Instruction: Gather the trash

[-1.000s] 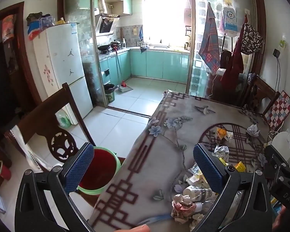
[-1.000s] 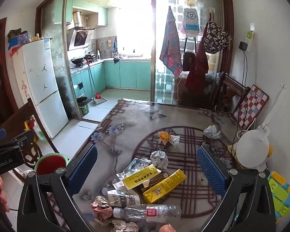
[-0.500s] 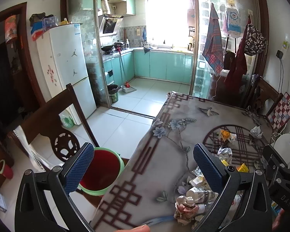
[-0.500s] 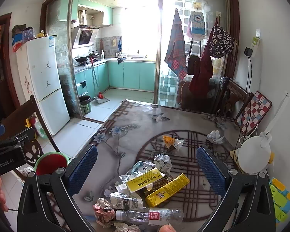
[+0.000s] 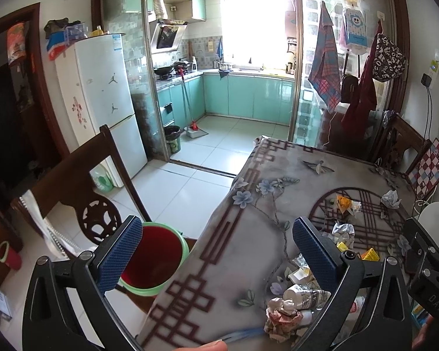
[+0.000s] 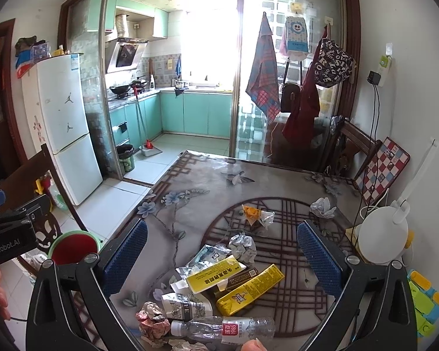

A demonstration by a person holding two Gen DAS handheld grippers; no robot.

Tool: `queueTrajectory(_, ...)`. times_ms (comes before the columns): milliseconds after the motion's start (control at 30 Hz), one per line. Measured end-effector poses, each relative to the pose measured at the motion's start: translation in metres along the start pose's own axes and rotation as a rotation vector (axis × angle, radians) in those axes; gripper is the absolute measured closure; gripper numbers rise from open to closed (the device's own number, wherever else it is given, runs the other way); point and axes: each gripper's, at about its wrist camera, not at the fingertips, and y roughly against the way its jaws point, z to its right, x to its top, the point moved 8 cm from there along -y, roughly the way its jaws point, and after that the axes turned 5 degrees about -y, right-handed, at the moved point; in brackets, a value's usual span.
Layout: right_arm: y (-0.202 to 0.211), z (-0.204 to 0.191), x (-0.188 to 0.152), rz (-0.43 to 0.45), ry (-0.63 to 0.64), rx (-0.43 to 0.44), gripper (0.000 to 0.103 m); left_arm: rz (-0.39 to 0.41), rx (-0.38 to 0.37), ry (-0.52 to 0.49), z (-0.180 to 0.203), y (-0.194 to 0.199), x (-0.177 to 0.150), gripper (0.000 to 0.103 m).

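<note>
A pile of trash lies on the patterned table (image 6: 196, 193): a clear plastic bottle (image 6: 222, 329), a crumpled red paper ball (image 6: 152, 320), a yellow carton (image 6: 250, 289), a yellow packet (image 6: 216, 273), a paper cup (image 6: 185, 307) and foil wads (image 6: 244, 247). My right gripper (image 6: 222, 259) is open and empty above the pile. My left gripper (image 5: 219, 256) is open and empty over the table's left edge. A red bucket with a green rim (image 5: 153, 259) stands on the floor left of the table. The paper ball also shows in the left wrist view (image 5: 282, 316).
A dark wooden chair (image 5: 73, 181) stands beside the bucket. A white lamp (image 6: 383, 238), a checkered board (image 6: 380, 171) and toy blocks (image 6: 424, 301) sit at the table's right side. More wads (image 6: 322, 207) and an orange wrapper (image 6: 253, 213) lie farther back.
Both grippers have risen and drawn back slightly, so more of the table and pile shows. Both stay open and nothing has been picked up.
</note>
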Motion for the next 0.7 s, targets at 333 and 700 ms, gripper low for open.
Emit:
queueTrajectory(333,-0.0076,0.0037,0.0021,-0.005,-0.002,-0.001,0.0,-0.01,0.009,0.003,0.0003,-0.0061,-0.001,0.0)
queueTrajectory(700,-0.0086,0.005,0.0021,-0.005,-0.007,-0.004,0.0,-0.01,0.014,0.002,0.0008,-0.0069,0.0003,0.0)
